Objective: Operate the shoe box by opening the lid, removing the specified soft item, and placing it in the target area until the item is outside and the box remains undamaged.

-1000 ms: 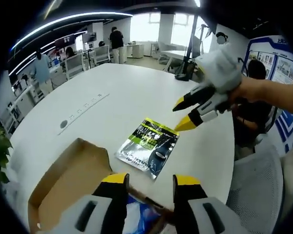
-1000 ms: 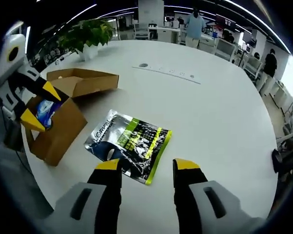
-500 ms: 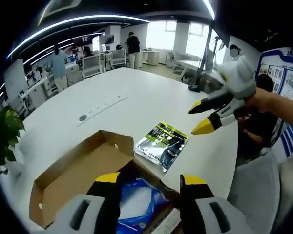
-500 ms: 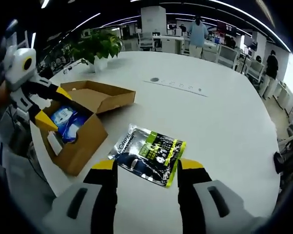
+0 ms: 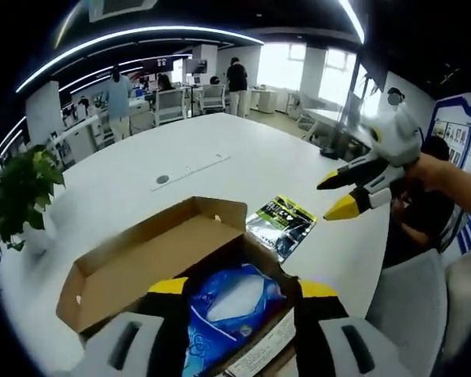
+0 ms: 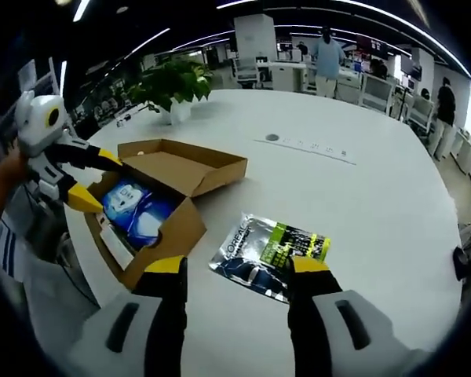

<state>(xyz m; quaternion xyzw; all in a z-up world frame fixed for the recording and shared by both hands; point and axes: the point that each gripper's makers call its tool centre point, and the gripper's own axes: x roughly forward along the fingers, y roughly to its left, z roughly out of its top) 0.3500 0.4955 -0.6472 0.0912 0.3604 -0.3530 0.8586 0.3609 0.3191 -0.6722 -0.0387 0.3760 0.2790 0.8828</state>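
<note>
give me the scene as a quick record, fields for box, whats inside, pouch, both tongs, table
box: cardboard shoe box, lid open and folded back
inside: blue and white soft pack, still in the box
pouch: silver, green and black pouch flat on the table, beside the box, apart from it
left tongs: open, at the box's near end, holding nothing
right tongs: open, in the air above the table past the pouch
table: white round table, potted plant at its far edge

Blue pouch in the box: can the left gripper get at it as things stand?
Probably yes. The lid is folded back, so the blue pouch lies exposed in the open box. The left gripper is open right above it, jaws to either side, with nothing between. The right gripper is off to the side.
</note>
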